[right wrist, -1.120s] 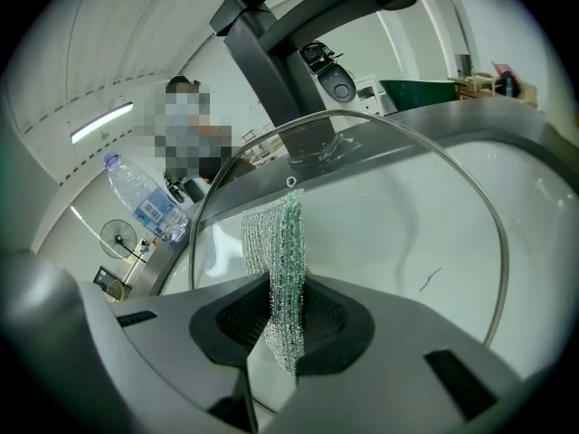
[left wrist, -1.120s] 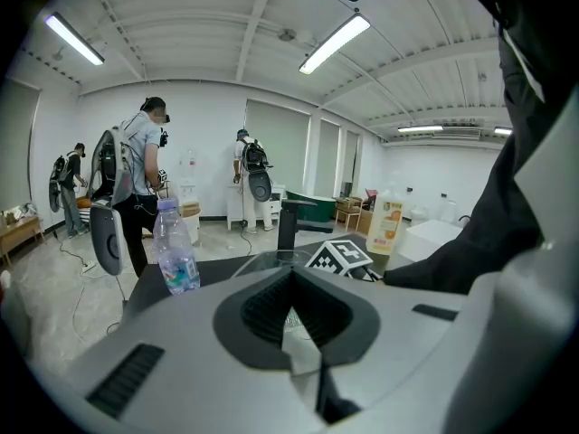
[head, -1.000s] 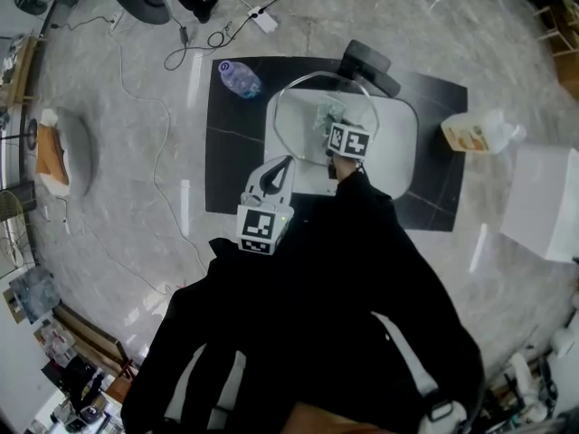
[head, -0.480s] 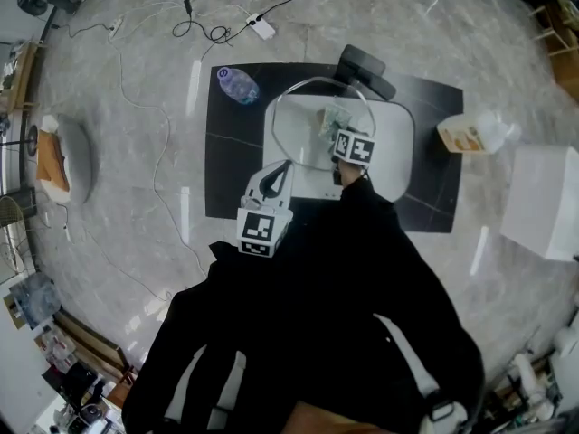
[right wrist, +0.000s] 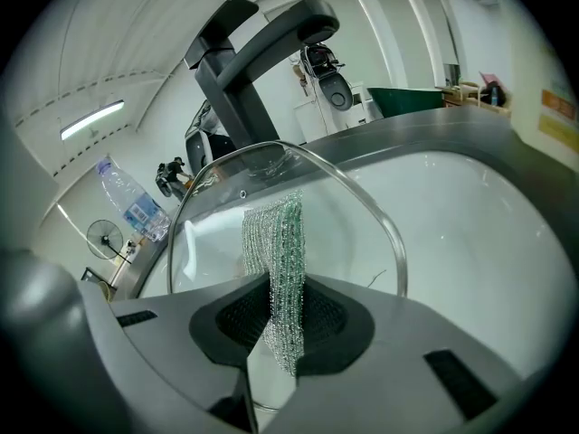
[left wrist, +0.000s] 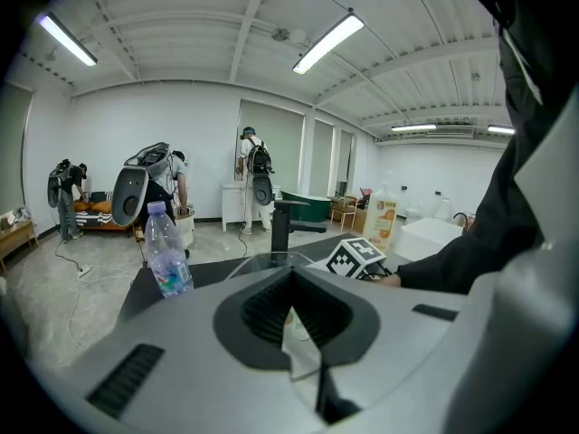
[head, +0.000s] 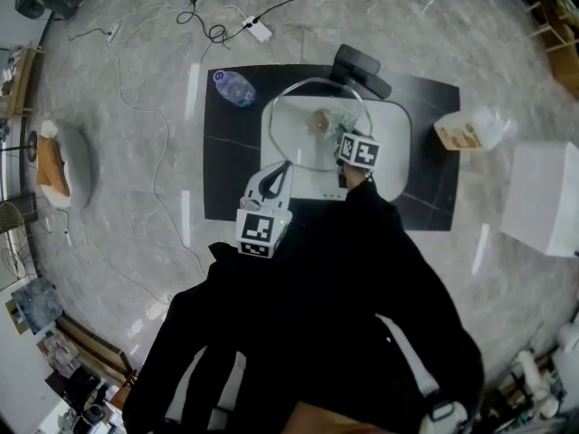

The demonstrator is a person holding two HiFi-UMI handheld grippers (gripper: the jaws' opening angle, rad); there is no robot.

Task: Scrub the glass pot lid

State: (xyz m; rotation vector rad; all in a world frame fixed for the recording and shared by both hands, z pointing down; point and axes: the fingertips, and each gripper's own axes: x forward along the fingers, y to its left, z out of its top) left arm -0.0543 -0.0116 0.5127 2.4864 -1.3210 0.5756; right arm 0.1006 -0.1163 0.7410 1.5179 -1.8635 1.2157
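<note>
Inside the sink [head: 398, 156], set in a black counter [head: 226, 174], the lid [head: 294, 138] is leaning tilted over the basin's left half, its top rim pointing at the faucet [head: 362, 69] on the far edge. Left gripper [head: 281, 165] is sitting at the lid's near-left rim; in its own view the jaws [left wrist: 294, 319] are closing together on a thin clear edge, which looks like the lid rim, so it's bracing the lid. Right gripper [head: 344, 136] is clamping a green-silver mesh scrubber [right wrist: 280, 242] upright between its jaws and pressing it on the glass [right wrist: 217, 233]. Change over the last second: the right gripper is sliding from mid-lid toward the sink's near-right, dragging the scrubber [head: 336, 119] toward the lid's right rim, and a brownish round spot [head: 318, 122], probably the knob, is now showing where the scrubber was covering it. Left gripper isn't shifting. Reading this as one scrub stroke finishing, with scrubbing under way and not done; the left half of the glass is probably getting less attention. Water bottle [head: 233, 87] is standing unused at the counter's far-left corner.
</note>
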